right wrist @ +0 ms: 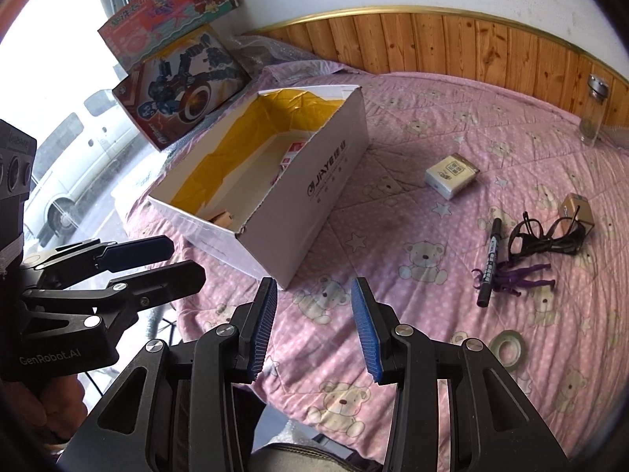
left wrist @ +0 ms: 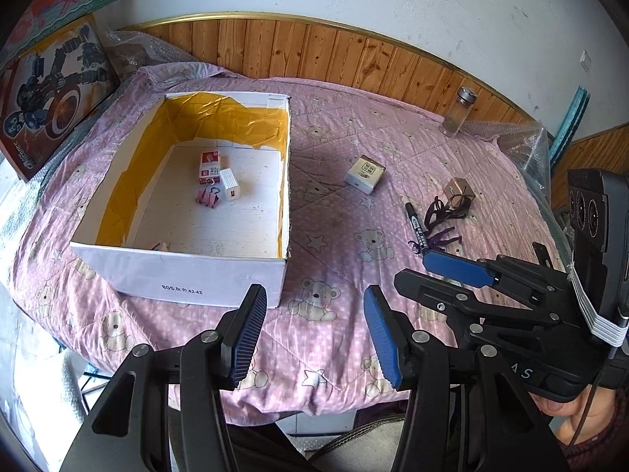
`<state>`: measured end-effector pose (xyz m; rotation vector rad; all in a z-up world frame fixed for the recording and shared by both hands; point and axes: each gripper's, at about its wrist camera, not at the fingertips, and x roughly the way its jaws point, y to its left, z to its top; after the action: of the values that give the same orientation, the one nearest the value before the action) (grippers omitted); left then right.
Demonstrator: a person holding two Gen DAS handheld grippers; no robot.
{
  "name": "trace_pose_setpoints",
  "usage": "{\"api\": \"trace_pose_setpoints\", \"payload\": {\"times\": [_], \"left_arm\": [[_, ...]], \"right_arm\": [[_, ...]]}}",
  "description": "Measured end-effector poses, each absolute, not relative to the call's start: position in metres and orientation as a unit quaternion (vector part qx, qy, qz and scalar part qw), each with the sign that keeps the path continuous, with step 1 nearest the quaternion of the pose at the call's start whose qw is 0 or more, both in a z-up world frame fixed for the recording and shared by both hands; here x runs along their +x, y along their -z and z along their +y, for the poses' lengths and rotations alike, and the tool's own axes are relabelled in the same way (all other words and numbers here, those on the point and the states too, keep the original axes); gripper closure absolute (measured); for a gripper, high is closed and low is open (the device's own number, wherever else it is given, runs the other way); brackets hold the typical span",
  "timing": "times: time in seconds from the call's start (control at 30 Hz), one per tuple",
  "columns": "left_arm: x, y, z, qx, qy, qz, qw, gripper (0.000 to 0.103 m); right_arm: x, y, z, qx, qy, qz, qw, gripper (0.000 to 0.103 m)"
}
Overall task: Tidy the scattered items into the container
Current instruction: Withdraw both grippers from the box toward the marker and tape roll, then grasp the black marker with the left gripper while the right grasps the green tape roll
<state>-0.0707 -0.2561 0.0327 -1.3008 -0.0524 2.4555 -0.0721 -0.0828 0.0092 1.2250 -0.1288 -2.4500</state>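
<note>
Both empty, jaws wide: left gripper (left wrist: 314, 334) by the box (left wrist: 177, 275), right gripper (right wrist: 312, 326) nearer the marker (right wrist: 488, 261), lying ahead-right on the quilt (right wrist: 393, 216), long axis pointing away.

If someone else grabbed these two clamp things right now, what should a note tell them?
Left gripper and right gripper: both open, empty, hovering over the bedspread near the box.
Already in the white box: a red-and-white packet, a small white block, a pink binder clip.
Still outside: white carton, marker, glasses, purple figure, gold box, tape roll.
</note>
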Motion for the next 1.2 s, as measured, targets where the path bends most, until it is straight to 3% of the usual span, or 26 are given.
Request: {"api": "trace_pose_setpoints", "payload": {"times": [1.2], "left_arm": [[-0.09,0.003,-0.126,-0.496,-0.832,0.036,0.246,0.05]], "right_arm": [[-0.05,0.057,0.084,0.458,0.859,-0.215,0.082,0.061]]}}
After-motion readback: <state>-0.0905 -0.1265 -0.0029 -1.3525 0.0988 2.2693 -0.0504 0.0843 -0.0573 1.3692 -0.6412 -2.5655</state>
